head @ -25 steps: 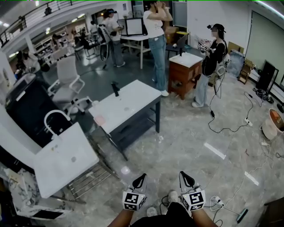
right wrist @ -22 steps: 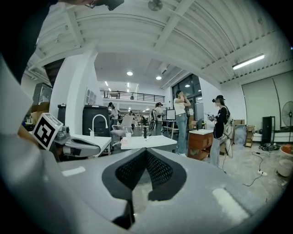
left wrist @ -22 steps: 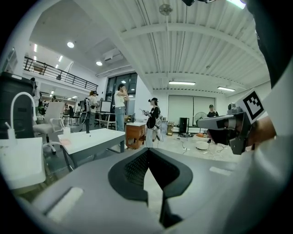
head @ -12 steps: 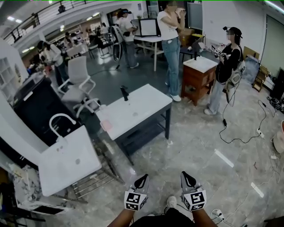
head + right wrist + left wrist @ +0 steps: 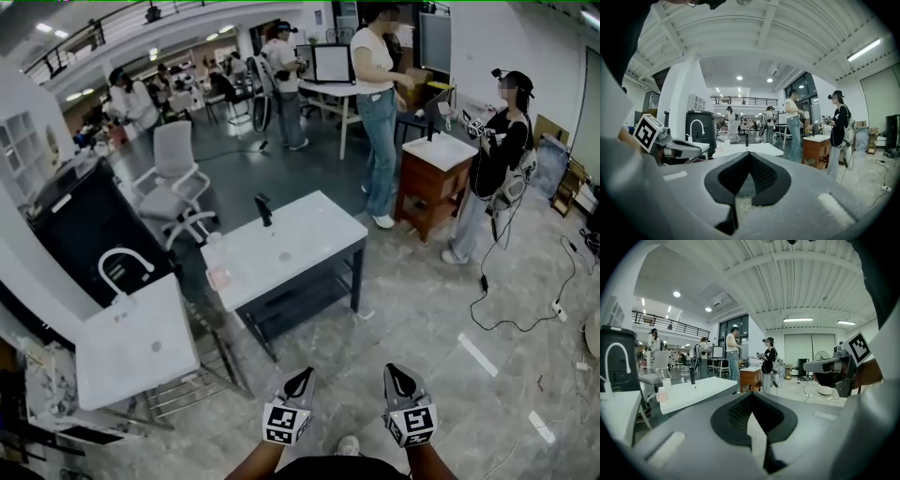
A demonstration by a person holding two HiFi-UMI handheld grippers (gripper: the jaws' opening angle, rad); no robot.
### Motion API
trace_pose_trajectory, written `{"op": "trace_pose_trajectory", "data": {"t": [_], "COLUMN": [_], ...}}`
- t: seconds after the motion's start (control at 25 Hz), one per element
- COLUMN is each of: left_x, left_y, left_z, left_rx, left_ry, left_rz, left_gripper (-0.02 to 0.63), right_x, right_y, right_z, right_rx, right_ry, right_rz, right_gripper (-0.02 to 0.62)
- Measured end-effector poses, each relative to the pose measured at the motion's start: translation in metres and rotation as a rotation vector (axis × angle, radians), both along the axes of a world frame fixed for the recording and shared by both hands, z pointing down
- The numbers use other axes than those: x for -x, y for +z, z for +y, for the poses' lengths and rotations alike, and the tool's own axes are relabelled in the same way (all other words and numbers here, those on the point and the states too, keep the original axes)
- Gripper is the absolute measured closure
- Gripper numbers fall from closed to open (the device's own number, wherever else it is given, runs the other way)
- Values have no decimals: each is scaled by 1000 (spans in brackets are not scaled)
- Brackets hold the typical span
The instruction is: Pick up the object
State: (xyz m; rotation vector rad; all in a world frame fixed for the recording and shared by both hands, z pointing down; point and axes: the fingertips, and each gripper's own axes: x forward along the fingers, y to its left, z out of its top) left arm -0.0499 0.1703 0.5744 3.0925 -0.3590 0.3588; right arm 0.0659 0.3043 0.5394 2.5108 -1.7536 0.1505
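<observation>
The left gripper's (image 5: 301, 377) fingers are pressed together with nothing between them. The right gripper's (image 5: 395, 372) fingers are likewise closed and empty. Both grippers hang side by side over the floor (image 5: 441, 309), pointing toward a white counter (image 5: 314, 234) well ahead. On it, a black object (image 5: 264, 208) stands upright at the middle of the far edge, and a pink cup (image 5: 218, 277) sits near the left corner.
</observation>
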Motion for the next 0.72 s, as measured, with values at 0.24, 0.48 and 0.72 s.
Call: {"op": "trace_pose_trajectory", "data": {"t": [0.24, 0.48, 0.72], "left_x": [-17, -5, -31], "left_y": [7, 13, 8], "left_z": [-6, -30, -50], "left_rx": [-12, -4, -15], "left_ry": [-58, -135, -151], "left_rz": [-25, -53, -40], "left_gripper": [588, 588, 588], "right_x": [-34, -43, -59], "right_y": [19, 19, 16], "right_z": [-3, -25, -53], "right_rx": [18, 4, 20], "right_ry": [-18, -59, -100], "right_rz": [-56, -65, -54], "right_gripper": [592, 592, 592]}}
